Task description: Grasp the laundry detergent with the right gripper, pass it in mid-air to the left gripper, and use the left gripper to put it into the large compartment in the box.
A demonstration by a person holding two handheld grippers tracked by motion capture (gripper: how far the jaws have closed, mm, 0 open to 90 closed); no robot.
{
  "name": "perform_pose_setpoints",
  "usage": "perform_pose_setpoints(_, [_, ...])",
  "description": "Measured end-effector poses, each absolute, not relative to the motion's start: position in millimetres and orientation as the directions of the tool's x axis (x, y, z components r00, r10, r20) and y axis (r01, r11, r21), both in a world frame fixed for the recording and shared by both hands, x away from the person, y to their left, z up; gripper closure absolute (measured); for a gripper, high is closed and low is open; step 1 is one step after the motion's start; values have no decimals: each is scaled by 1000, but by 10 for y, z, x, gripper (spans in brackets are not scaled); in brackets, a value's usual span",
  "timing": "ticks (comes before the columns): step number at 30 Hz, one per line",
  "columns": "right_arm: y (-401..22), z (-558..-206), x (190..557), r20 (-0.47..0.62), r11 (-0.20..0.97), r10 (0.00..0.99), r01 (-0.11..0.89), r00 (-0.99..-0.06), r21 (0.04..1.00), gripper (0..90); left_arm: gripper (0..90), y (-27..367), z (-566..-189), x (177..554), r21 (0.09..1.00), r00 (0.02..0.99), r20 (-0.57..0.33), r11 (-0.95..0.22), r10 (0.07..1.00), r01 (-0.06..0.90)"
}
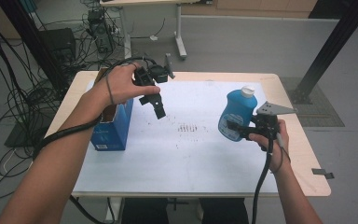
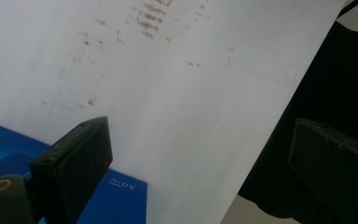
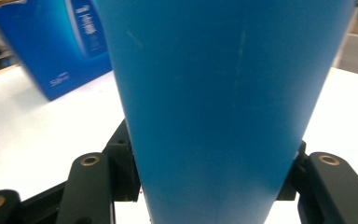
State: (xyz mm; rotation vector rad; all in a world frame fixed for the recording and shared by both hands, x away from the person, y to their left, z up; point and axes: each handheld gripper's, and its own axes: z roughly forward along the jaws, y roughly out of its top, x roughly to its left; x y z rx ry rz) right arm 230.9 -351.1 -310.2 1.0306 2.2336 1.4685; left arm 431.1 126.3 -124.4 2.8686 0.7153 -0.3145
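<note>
1. We hold the right gripper point(image 1: 242, 132) at the right part of the table point(image 1: 307, 158), and its jaws are closed on a blue bottle point(image 1: 237, 115).
2. In the right gripper view the blue bottle point(image 3: 223, 112) stands between the two black jaws, and both pads press on its sides.
3. The bottle has a white cap point(image 1: 247, 91) on top. In the high view it leans a little to the right and seems to be lifted over the white sheet point(image 1: 186, 154), but we cannot tell for sure whether its bottom touches the sheet.
4. We hold the left gripper point(image 1: 157, 108) above the left part of the table, just beside the blue box point(image 1: 114, 128), with the jaws pointing down toward the sheet.
5. In the left gripper view its jaws stand wide apart with nothing between them, so this tool is open. Between the jaws we see the white sheet point(image 2: 177, 93) with small brown marks.
6. The blue box point(image 2: 116, 196) appears at the bottom left corner of the left gripper view, near the left jaw but not touching it.
7. The blue box stands upright on the left edge of the sheet, and its top flap is open. It is well apart from the bottle.
8. In the right gripper view the blue box point(image 3: 51, 42) shows behind the bottle, at the upper left.
9. A black cable point(image 1: 263, 172) goes down from the right gripper along the forearm.
</note>
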Motion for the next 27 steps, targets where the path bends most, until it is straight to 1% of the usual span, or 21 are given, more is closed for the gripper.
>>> perform_pose_setpoints(5, [-3611,-3121,2420,172,240,630,401,-757,884,424,64,1247,-1022,4249,136,885,-229,-887,405,441])
perform_pose_setpoints(10, [-3711,-3179,2527,208,218,573,392,-792,894,425,65,1237,-842,4177,163,903,-219,-899,370,408])
perform_pose_setpoints(13, [-3777,-3222,2601,237,196,519,385,-821,902,425,65,1206,-744,4134,167,913,-221,-909,343,381])
perform_pose_setpoints(23, [-3703,-3088,2788,204,285,369,319,-907,904,425,63,1095,-505,3948,199,942,-193,-929,274,311])
perform_pose_setpoints(27, [-3677,-3067,2868,214,301,307,308,-927,903,425,63,1042,-438,3893,203,952,-184,-939,243,279])
